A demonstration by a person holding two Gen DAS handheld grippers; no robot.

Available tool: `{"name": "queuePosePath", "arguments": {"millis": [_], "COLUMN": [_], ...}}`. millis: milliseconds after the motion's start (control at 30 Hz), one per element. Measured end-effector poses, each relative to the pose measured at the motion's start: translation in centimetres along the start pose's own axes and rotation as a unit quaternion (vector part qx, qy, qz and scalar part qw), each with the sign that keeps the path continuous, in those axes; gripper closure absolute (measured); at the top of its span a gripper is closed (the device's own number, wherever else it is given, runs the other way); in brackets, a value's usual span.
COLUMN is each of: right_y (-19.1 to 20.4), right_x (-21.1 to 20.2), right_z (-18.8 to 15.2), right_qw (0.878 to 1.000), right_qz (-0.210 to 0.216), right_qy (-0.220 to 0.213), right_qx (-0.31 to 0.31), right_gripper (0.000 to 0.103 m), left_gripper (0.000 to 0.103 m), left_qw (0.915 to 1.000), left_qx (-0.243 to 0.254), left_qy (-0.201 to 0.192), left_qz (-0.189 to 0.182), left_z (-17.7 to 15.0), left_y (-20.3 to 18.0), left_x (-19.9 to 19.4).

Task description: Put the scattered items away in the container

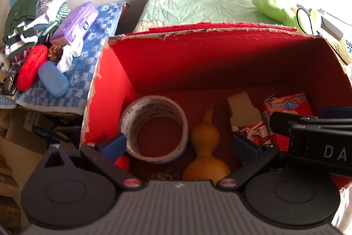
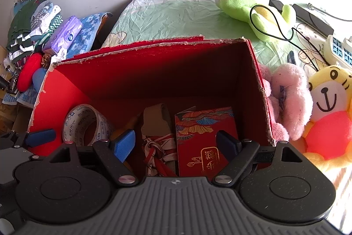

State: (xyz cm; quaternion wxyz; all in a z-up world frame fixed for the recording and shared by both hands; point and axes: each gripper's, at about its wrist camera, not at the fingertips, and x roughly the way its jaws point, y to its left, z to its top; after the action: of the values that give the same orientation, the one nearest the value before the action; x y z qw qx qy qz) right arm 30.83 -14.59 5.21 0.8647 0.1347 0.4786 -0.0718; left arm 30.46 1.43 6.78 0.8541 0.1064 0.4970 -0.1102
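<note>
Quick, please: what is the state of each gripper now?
Left gripper: open, holding nothing.
Right gripper: open, holding nothing.

2 wrist cams, close, looking down into same red box [image 1: 220, 63]

1. Your red box [image 2: 154, 63] looks like cardboard: matt red inside, with a torn, rough rim showing pale paper fibre.
2. The tape roll [image 1: 154, 129] in front of you has a glossy film surface.
3. The gourd [image 1: 205, 155] looks smooth, with a soft sheen.
4. The red packet [image 2: 204, 136] is printed card with shiny gold lettering.
5. Your left gripper [image 1: 182, 147] and right gripper [image 2: 176, 142] have matt black arms and ribbed blue pads.
6. The frog toy [image 2: 253, 8] and pink toy [image 2: 288, 98] are fuzzy plush.
7. The bed cover [image 2: 165, 14] is creased cloth.
</note>
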Motion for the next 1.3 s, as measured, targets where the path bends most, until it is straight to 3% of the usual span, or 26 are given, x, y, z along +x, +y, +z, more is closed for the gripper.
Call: {"name": "queuePosePath", "arguments": {"millis": [467, 1300], "right_y": [1.0, 0.3], "right_x": [-0.3, 0.5], "right_z": [0.2, -1.1], "right_qw": [0.999, 0.999], "right_qz": [-0.022, -0.017], "right_qy": [-0.028, -0.026], "right_qx": [-0.038, -0.038], "right_gripper": [0.02, 0.018], "left_gripper": [0.001, 0.001], "left_qw": [0.9999, 0.9998], "left_qx": [-0.004, 0.0], "left_qy": [-0.014, -0.005], "left_qz": [0.008, 0.02], "left_z": [-0.1, -1.0], "left_y": [-0.1, -0.8], "left_x": [-0.4, 0.5]}}
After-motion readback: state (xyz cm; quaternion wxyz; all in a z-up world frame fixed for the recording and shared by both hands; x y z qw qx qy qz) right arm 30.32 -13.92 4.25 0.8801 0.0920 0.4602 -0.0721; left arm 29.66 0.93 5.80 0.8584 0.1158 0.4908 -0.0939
